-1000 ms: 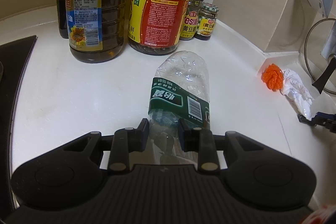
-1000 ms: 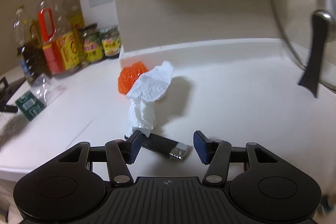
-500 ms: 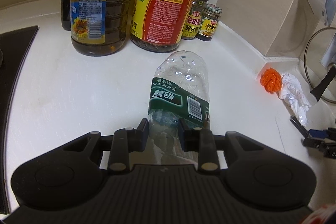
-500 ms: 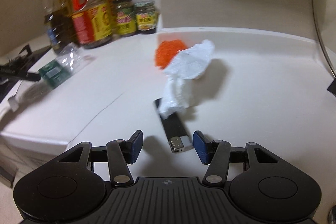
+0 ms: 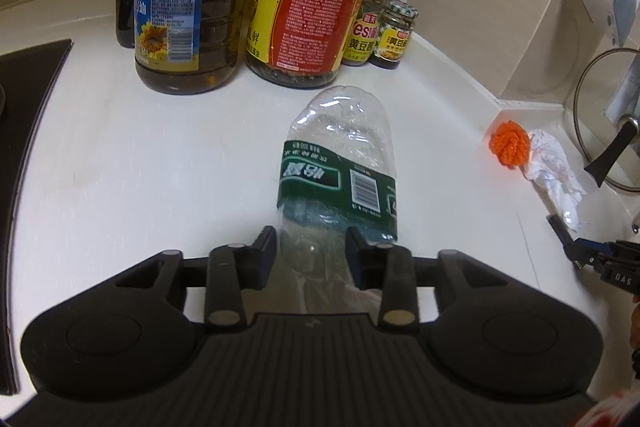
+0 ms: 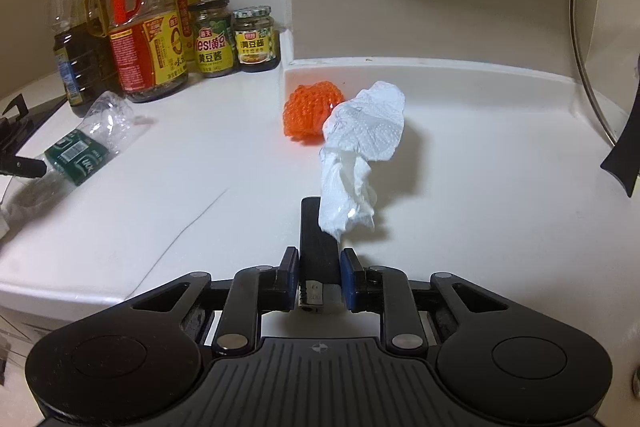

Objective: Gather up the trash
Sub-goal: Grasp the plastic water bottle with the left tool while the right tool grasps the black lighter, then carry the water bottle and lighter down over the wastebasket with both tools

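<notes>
— What is held by each claw on the white bench?

— A crushed clear plastic bottle with a green label is gripped near its neck end by the left claw, whose jaws are closed partway against the bottle's sides. The bottle's base is pointed away from the claw, towards two large oil bottles and two small jars seen just beyond it.

— And the right claw?

— A black lighter with a metal top is clamped between the blue pads of the right claw, the jaws narrowed to the lighter's width. The far end of the lighter is overlapped by a crumpled white paper towel, lying straight ahead of the claw. An orange mesh scrubber is seen just beyond the towel, touching it on the left. A glass pot lid is propped at the far right.
</notes>
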The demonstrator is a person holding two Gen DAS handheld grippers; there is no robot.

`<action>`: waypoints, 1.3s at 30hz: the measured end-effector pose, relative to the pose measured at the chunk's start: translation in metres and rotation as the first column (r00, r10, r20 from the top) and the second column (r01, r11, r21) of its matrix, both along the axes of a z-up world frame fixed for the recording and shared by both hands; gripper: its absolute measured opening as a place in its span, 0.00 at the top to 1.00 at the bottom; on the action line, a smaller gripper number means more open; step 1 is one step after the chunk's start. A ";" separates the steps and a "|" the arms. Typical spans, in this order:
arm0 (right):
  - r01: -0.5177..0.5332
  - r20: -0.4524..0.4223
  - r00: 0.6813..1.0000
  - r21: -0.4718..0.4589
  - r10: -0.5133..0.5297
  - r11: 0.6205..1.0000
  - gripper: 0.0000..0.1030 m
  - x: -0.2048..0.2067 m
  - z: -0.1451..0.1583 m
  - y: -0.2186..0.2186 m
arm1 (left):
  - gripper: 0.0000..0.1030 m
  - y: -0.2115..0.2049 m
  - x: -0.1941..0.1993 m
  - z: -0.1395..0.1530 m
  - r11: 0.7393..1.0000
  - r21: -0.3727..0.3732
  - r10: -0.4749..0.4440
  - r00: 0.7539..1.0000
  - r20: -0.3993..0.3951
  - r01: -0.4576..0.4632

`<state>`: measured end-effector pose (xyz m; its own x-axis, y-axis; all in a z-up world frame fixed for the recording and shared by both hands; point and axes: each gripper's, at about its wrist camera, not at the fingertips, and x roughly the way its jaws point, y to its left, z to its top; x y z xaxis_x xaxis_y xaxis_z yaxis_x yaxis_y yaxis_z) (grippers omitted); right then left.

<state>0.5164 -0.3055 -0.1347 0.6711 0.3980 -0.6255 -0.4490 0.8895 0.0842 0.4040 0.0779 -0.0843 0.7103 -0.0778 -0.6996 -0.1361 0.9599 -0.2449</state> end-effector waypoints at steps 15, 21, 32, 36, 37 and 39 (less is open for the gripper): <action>0.104 -0.027 0.994 0.121 -0.102 0.987 0.78 -0.051 0.006 -0.024 | 0.65 -0.011 0.000 -0.001 0.999 -0.016 -0.039 0.999 -0.004 0.039; 0.135 -0.030 0.991 0.160 -0.132 0.978 0.78 -0.069 0.012 -0.032 | 0.66 -0.014 -0.015 0.011 0.998 0.006 -0.064 0.998 0.019 0.064; 0.102 -0.038 0.995 0.220 -0.096 0.970 0.78 -0.111 0.024 -0.012 | 0.66 -0.008 -0.055 0.018 0.998 -0.020 -0.066 0.998 0.021 0.066; 0.092 -0.045 0.995 0.237 -0.084 0.967 0.78 -0.126 0.025 -0.002 | 0.66 -0.007 -0.069 0.017 0.997 -0.032 -0.067 0.998 0.021 0.068; 0.090 -0.046 0.996 0.242 -0.081 0.966 0.78 -0.130 0.026 0.000 | 0.66 -0.006 -0.073 0.018 0.997 -0.037 -0.068 0.997 0.021 0.069; 0.084 -0.051 0.996 0.248 -0.073 0.965 0.78 -0.139 0.026 0.005 | 0.66 -0.005 -0.080 0.020 0.996 -0.045 -0.072 0.997 0.026 0.073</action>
<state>0.3776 -0.3009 -0.1084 0.6823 0.4921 -0.5407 -0.3700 0.8703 0.3251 0.3241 0.0732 -0.0643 0.7184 -0.1616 -0.6766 -0.0598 0.9547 -0.2915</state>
